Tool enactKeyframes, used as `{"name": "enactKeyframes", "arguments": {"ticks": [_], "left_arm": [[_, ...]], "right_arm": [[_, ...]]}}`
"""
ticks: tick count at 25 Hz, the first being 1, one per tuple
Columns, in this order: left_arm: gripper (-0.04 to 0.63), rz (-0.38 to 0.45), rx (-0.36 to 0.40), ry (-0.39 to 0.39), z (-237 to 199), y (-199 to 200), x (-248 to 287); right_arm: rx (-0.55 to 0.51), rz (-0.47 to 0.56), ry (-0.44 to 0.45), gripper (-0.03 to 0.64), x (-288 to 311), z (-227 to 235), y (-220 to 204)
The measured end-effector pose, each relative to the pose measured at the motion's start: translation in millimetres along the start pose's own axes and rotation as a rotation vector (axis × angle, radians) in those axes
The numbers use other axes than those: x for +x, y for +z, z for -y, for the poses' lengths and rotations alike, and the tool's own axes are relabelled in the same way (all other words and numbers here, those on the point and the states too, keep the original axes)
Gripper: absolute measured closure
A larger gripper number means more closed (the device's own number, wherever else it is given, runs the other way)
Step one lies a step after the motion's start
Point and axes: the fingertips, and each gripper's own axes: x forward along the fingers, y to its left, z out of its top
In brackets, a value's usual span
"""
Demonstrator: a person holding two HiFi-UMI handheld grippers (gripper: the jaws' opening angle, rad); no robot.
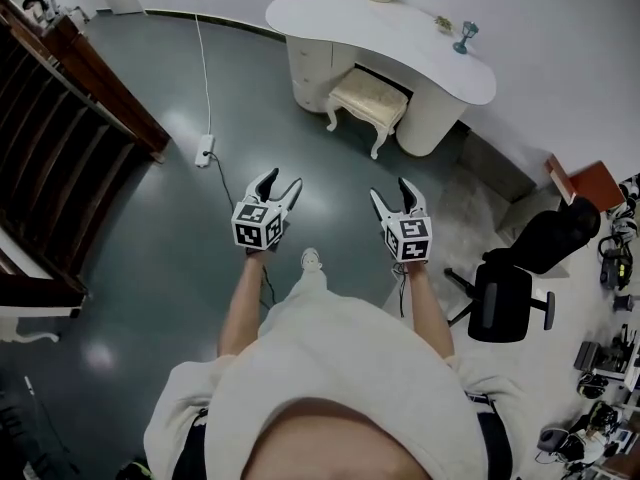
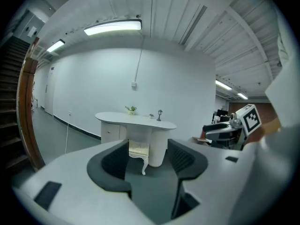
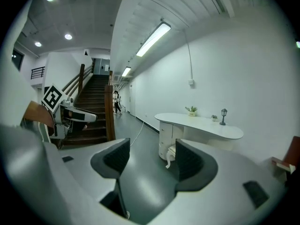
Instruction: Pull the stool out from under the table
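- Stool (image 1: 368, 101): shown in the upper middle of the head view, tucked partly under the table (image 1: 420, 43), with its cushioned seat and two curved front legs protruding toward the viewer.
- Left gripper (image 1: 282, 178): held wide open and empty at centre left. Only bare floor (image 1: 180, 268) is seen between its jaws, and the stool is well apart.
- Right gripper (image 1: 390, 189): likewise wide open and empty at centre right, with the stool framed far off beyond its jaws.
- Handling (judged): the frame appears rigid and fairly light, while the seat pad looks soft and is expected to yield under the pads. The smooth floor should let the legs slide, though a high pull may tip the stool.
- Hold (judged): the hard seat rail at the front corners, or the tops of the two front legs, is preferred, with one gripper to each side. The cushion is to be avoided.
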Motion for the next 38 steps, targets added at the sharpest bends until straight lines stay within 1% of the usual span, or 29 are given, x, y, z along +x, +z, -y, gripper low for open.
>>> {"name": "enactKeyframes", "arguments": {"ticks": [8, 13, 18, 28, 32, 38], "left_arm": [[0.354, 0.009, 0.005, -0.007, -91, 49, 75], [0.354, 0.004, 0.007, -0.024, -131, 66, 116], [0.354, -0.004, 0.008, -0.041, -153, 77, 151], [0.354, -0.058, 0.010, -0.061, -179, 74, 207], [0.354, -0.067, 0.007, -0.056, -201, 78, 239], [0.354, -0.097, 0.003, -0.055, -239, 96, 302]], "right_arm": [[-0.015, 0.001, -0.016, 0.334, 111, 23, 52], [-0.016, 0.002, -0.033, 0.334, 162, 36, 72], [-0.008, -0.013, -0.044, 0.337, 196, 50, 76], [0.036, -0.064, -0.056, 0.341, 248, 82, 62], [0.044, -0.072, -0.056, 0.342, 283, 103, 64], [0.069, -0.087, -0.063, 0.344, 350, 143, 76]]}}
